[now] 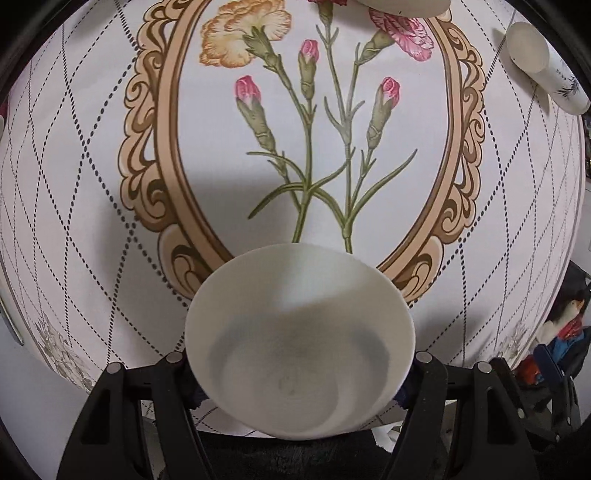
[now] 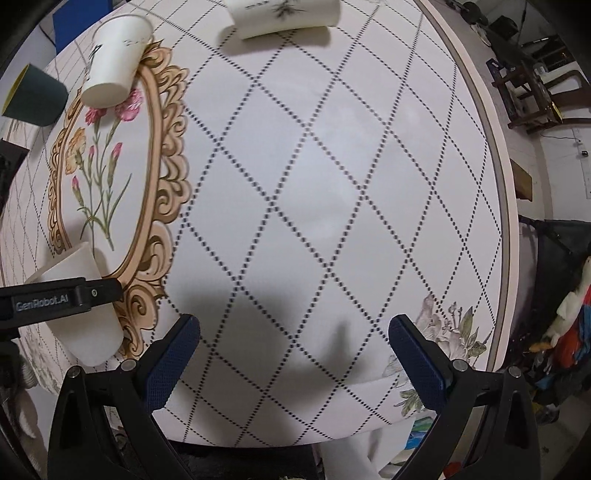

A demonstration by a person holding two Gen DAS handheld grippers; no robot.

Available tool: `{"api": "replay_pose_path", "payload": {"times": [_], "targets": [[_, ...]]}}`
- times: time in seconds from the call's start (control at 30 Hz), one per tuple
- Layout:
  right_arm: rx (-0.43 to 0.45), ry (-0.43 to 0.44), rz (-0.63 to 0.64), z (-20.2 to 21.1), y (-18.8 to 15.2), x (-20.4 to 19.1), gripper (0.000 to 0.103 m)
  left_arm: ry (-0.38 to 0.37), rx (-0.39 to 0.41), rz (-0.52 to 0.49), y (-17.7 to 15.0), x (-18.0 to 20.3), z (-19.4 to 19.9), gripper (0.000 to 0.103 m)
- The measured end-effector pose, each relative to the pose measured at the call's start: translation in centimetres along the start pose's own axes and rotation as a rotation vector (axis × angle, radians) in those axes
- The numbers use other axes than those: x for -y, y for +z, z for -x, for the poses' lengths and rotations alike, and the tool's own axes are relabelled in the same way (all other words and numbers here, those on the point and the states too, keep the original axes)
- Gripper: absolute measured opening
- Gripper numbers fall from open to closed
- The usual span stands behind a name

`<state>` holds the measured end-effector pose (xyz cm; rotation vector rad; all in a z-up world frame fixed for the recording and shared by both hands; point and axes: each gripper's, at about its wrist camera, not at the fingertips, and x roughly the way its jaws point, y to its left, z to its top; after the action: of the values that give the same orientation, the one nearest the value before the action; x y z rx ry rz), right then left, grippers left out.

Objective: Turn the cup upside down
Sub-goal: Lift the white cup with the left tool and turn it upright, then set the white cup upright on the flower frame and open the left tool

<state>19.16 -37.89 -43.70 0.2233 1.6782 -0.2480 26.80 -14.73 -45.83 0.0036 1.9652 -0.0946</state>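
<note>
Four cups show in the right wrist view. One white cup (image 1: 299,347) is clamped between the fingers of the left hand-held gripper (image 1: 299,373) above the near edge of the desk (image 2: 332,166), its open mouth showing an empty inside. Two white cups (image 2: 114,59) (image 2: 282,16) and one dark green cup (image 2: 35,96) lie on their sides toward the far edge. The right hand-held gripper (image 2: 293,347) is spread wide, holding nothing.

left wrist: close, facing tablecloth (image 1: 110,184) | right wrist: likewise | shared: carnation frame (image 1: 162,147)
</note>
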Motion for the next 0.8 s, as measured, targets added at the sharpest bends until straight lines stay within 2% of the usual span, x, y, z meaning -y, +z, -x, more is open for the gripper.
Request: {"api": "replay_pose_path", "payload": {"times": [0.07,0.17,0.37,0.47,0.8], "targets": [[-0.003,0.003,-0.004,-0.3,0.1,0.7,0.103,0.005,0.008,0.013,0.1,0.6,-0.1,0.07],[-0.003,0.005,-0.007,-0.5,-0.1,1.0,0.103,0.006,0.014,0.03,-0.5,4.0,-1.7,0.07],[0.001,0.008,-0.022,-1.0,-0.5,1.8,0.103,-0.005,0.027,0.045,-1.1,0.7,-0.8,0.071],[-0.003,-0.007,-0.041,-0.6,-0.3,1.6,0.103,-0.012,0.037,0.049,-1.4,0.3,-0.6,0.077],[0.004,-0.012,-0.046,0.2,-1.7,0.7,0.103,-0.058,0.083,0.045,-4.3,-1.7,2.3,0.079]]}}
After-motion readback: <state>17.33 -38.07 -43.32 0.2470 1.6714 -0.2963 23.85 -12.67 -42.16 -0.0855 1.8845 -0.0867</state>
